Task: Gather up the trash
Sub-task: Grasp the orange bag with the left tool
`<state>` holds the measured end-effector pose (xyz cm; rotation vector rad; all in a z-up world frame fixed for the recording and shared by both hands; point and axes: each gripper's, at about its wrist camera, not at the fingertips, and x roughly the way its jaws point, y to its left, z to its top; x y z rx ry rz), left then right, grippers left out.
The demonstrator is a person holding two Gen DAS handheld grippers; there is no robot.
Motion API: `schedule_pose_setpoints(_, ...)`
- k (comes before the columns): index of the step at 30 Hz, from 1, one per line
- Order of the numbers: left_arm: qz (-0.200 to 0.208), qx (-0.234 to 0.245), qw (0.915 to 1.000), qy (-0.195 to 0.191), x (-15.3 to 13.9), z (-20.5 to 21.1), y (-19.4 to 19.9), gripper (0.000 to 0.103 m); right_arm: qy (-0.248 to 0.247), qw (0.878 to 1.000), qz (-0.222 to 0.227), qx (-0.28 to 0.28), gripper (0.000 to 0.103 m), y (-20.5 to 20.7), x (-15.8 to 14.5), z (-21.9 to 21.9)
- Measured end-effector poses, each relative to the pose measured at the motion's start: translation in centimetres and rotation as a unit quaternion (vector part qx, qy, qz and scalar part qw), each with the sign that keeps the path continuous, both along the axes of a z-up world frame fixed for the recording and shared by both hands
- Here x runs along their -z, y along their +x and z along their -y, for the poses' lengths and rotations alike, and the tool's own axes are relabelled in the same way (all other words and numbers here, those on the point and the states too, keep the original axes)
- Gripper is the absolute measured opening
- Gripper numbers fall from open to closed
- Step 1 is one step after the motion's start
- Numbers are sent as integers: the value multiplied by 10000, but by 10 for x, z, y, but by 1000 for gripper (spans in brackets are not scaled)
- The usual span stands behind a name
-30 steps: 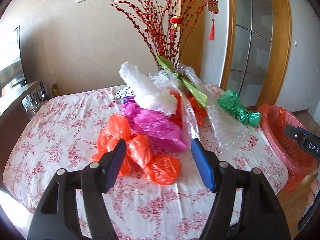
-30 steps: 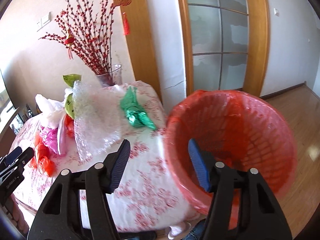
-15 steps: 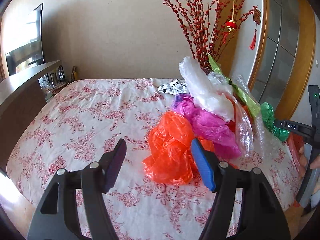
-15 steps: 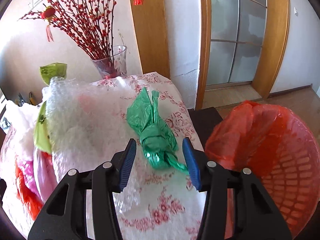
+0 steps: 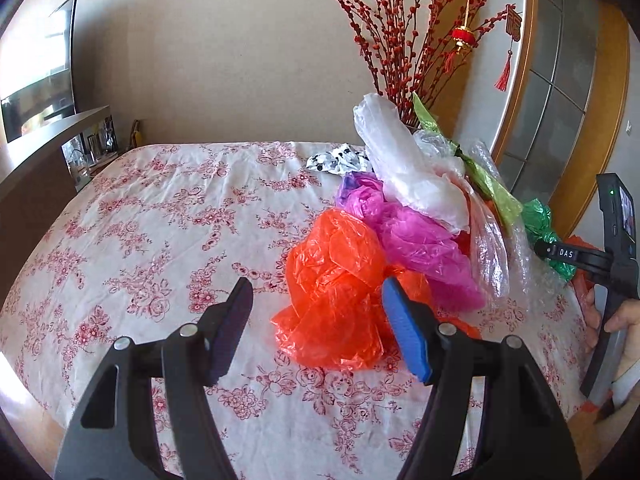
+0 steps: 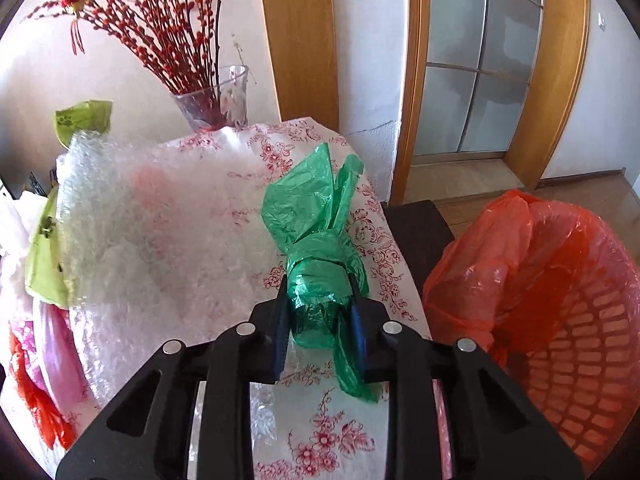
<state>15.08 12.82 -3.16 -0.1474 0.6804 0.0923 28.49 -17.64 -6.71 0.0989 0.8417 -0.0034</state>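
With our right gripper [image 6: 318,312] closing on the knotted green plastic bag [image 6: 316,276] between its jaws, we risk the slick film slipping free before the red-lined basket [image 6: 576,320] to its right.

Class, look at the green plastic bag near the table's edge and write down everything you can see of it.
The green plastic bag is thin, glossy, crinkled film, bunched into a tight wad with loose flaps fanning out behind and a tail trailing in front. It lies on the floral tablecloth near the table's edge, beside bubble wrap. The right hand-held gripper is closing on it, its wad between the blue pads.
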Motion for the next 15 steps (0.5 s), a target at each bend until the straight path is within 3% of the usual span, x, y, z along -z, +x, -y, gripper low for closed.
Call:
schedule_pose_setpoints(11, -179, 243, 9995, 71, 0, 31, 11, 74, 25, 9995, 308, -90, 26, -42, -20, 4)
schedule_pose_setpoints(15, -429, 146, 9976, 514, 12, 46, 24, 78, 79, 9993, 349, -115, 26, -53, -24, 5)
